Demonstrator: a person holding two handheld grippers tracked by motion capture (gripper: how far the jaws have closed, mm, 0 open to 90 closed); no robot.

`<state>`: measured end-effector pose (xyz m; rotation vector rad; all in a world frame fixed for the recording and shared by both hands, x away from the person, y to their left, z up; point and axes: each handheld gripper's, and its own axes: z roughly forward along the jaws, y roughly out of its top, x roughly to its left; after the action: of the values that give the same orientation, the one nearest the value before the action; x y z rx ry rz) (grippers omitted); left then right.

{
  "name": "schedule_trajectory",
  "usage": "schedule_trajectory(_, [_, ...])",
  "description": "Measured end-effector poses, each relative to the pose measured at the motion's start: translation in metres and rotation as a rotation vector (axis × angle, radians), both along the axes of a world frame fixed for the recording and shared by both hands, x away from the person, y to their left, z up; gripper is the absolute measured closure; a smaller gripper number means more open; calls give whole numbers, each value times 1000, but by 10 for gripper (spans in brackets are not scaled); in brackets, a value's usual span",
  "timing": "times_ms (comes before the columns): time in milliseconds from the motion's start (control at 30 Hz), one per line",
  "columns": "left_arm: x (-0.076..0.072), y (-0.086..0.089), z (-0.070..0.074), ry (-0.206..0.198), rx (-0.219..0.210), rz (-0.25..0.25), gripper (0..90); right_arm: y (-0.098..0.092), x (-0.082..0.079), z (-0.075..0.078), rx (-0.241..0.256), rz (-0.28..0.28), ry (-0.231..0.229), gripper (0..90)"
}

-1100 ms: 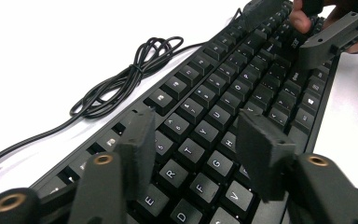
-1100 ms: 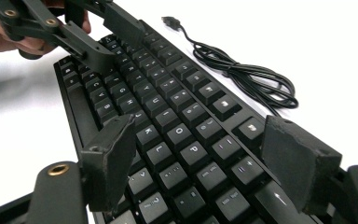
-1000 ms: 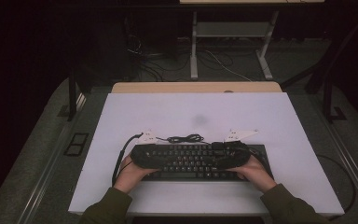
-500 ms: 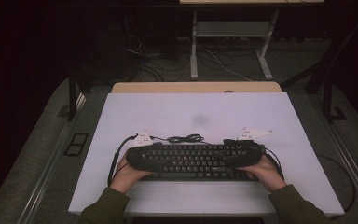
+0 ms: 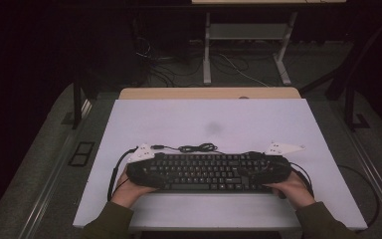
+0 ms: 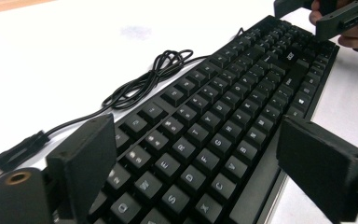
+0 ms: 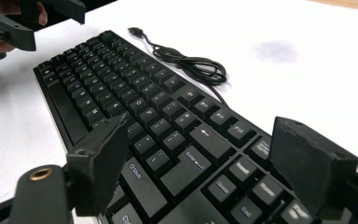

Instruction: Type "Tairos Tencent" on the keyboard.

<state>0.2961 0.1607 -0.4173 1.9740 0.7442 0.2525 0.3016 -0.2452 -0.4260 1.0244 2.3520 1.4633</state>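
I have a gripper in each hand, one at either end of a black keyboard (image 5: 206,172) that lies across the lower middle of the high view, on the near part of the white table (image 5: 219,117). My left gripper (image 5: 142,172) sits at the keyboard's left end, with its grey plate just above the corner, and my left hand (image 5: 129,191) comes up from the lower left of the frame. My right gripper (image 5: 273,169) sits at the right end, and my right hand (image 5: 293,189) comes up from the lower right.

In the left gripper view my two black jaws stand wide apart at the lower left and lower right, released, with the keyboard's key rows running between them toward the upper right. There my other gripper shows at the top right corner, over the far end of the keys. In the right gripper view the jaws are likewise spread and released, with the enter key and neighbouring keys between them, and the keyboard stretches away toward the upper left.

The keyboard's black cable (image 6: 144,84) lies in a loose bundle on the white surface just beyond the back edge, and its plug (image 7: 135,31) lies at the free end. Whether my jaws touch the keyboard's edges I cannot quite tell; they seem to straddle it.
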Motion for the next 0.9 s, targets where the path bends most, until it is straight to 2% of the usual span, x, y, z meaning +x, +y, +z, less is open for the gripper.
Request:
schedule_trajectory(333, [-9, 14, 0, -17, -3, 30, 72, -10, -5, -1, 8, -7, -6, 183])
schedule_trajectory(500, [-13, 22, -1, -13, -8, 43, 67, -13, -9, -2, 5, -2, -8, 174])
schedule_trajectory(900, [-20, 33, -5, -17, 12, 70, 29, -26, -18, -6, 3, -7, -9, 168])
